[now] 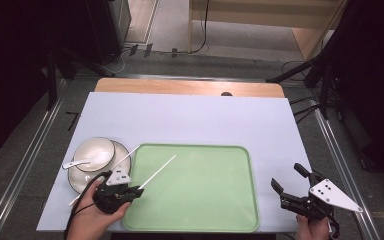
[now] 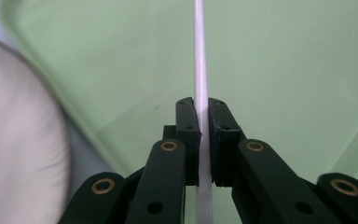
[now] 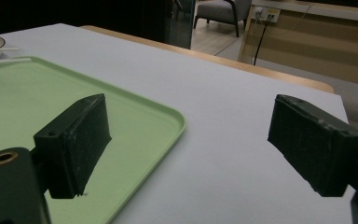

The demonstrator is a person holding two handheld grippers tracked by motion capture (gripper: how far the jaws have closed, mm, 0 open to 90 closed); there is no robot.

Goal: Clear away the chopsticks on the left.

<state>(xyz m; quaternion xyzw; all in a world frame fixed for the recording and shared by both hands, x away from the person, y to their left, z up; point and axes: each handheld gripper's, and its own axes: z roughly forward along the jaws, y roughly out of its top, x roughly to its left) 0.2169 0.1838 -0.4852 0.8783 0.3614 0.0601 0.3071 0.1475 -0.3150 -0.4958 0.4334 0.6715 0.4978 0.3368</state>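
Observation:
My left gripper [image 1: 139, 190] is shut on a thin white chopstick [image 1: 159, 170] that slants up and right over the left part of the green tray [image 1: 205, 200]. In the left gripper view the jaws [image 2: 203, 109] pinch the chopstick [image 2: 199, 56] between the pads, with the tray [image 2: 284, 60] behind it. A second white chopstick [image 1: 127, 156] lies across the plate [image 1: 80, 182] and the tray's left rim. On the plate sits a white bowl [image 1: 95, 152] with a white spoon [image 1: 77, 163]. My right gripper [image 1: 286, 176] is open and holds nothing, beside the tray's right edge [image 3: 135, 107].
A pale mat [image 1: 190, 117] covers the wooden table [image 1: 180, 87]. Dark stands and cables ring the table. A blurred white dish [image 2: 18, 140] is close on the left in the left gripper view. Bare mat [image 3: 205, 93] stretches beyond the right gripper.

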